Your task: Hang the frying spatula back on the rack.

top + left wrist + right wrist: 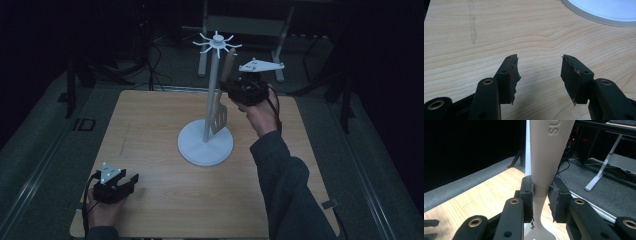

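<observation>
Right tool [541, 195] clamps the spatula [220, 102] handle upright beside the white stand [205, 142]

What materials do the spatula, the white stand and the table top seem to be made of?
Spatula: probably matte beige plastic or silicone, with moulded raised lettering. Stand: white, smooth, plastic or painted metal; unclear which. Table top: wood or wood-look laminate, with visible grain lines.

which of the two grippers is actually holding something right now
The right gripper, raised beside the white rack, is clamped on the spatula. The left gripper rests low on the table, jaws apart.
</observation>
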`<control>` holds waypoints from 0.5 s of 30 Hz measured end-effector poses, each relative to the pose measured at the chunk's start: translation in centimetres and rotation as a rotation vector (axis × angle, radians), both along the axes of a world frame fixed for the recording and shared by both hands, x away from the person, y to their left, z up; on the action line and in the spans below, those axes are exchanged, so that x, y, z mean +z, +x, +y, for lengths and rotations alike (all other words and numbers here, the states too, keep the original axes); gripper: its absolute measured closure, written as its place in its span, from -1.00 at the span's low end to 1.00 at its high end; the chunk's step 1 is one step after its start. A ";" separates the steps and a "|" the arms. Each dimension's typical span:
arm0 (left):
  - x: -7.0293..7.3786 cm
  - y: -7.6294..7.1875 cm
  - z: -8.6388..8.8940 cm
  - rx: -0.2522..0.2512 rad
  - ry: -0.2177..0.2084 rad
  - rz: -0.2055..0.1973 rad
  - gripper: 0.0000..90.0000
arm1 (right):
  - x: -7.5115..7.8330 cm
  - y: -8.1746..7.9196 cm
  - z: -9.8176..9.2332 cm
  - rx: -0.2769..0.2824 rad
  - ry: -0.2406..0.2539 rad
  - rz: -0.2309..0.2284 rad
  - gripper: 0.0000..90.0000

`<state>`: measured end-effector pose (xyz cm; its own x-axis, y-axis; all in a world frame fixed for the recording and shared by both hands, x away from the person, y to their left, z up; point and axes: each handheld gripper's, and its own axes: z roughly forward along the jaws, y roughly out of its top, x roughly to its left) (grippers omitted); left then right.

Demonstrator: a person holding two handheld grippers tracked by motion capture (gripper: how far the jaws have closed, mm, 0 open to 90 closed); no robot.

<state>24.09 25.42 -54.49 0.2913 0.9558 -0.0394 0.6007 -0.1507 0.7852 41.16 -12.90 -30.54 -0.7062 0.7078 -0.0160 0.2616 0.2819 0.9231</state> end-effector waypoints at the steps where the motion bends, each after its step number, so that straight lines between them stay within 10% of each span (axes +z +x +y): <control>1: 0.0 0.0 0.0 -0.001 0.001 0.000 0.07 | 0.0 0.1 0.0 0.000 -0.002 0.001 0.66; 15: 0.0 0.0 0.0 -0.002 -0.001 -0.002 0.07 | -0.6 0.2 0.4 -0.006 0.021 -0.001 0.32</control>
